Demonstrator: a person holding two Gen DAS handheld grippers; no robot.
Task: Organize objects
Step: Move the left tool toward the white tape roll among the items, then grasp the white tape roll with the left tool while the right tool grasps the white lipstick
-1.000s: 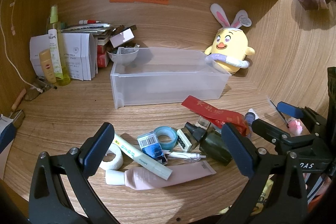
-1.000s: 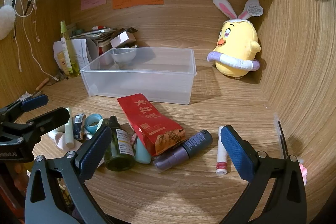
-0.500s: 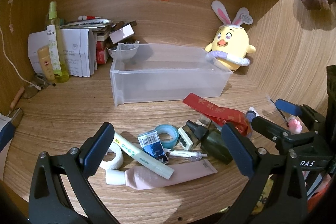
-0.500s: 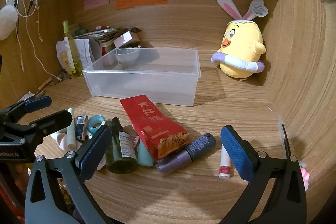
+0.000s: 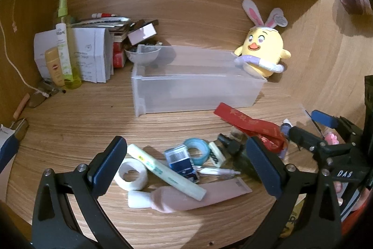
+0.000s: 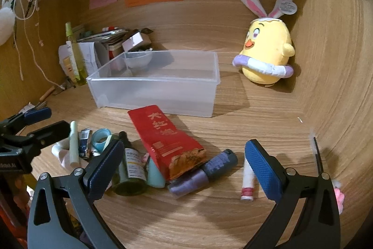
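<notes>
Left wrist view shows our left tongs spread wide and gripping nothing, hanging over a clutter on the wooden table. Just inside the left finger lies a white tape roll; next to it a pale green tube slants across a pink tube. Between the fingers sit a blue box and a light blue tape ring, with a dark green bottle by the right finger. Ahead of the tongs stands the clear plastic bin, with nothing inside. Right wrist view shows our right tongs likewise spread and holding nothing. By their left finger lies the dark green bottle; between the fingers a red packet rests over a purple bottle; a small white tube lies partly behind the right finger. Beyond, the bin sits ahead, and a yellow plush chick stands far right.
</notes>
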